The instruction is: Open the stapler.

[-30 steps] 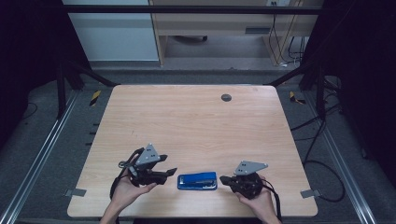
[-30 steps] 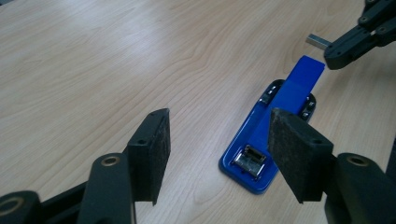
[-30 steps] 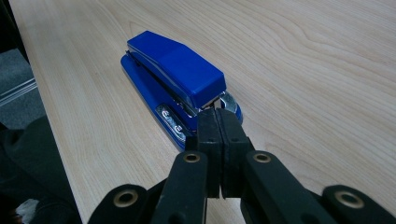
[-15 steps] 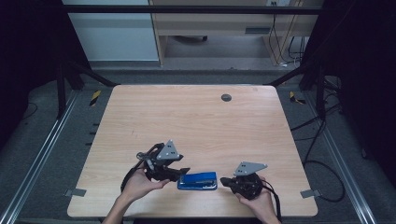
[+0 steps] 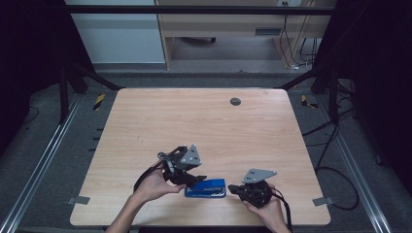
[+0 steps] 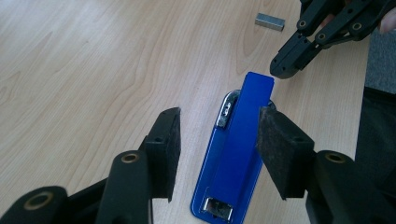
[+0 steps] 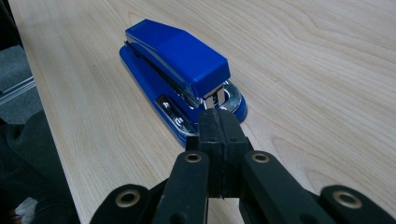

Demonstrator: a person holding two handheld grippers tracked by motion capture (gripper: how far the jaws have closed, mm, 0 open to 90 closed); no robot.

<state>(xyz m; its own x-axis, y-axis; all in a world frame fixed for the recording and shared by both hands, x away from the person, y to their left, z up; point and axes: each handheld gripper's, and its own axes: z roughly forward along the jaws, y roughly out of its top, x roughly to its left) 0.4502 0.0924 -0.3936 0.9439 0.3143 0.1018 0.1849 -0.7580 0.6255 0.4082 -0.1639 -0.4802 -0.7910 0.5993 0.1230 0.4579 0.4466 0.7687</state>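
Lying near the table's [image 5: 145, 121] six o'clock edge is one blue stapler [image 5: 205, 188]. Two grippers flank it: the left gripper [image 6: 217, 151], at nine o'clock, has just been closing, pads astride the stapler without touching; the right gripper [image 7: 219, 133], at three o'clock, is clamped together empty. One staple strip [image 6: 270, 21] lies nearby.

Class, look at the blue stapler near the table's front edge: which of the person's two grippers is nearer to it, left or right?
Left. The left gripper straddles the blue stapler, jaws open on either side of its body. The right gripper sits just off the stapler's front end, jaws shut.
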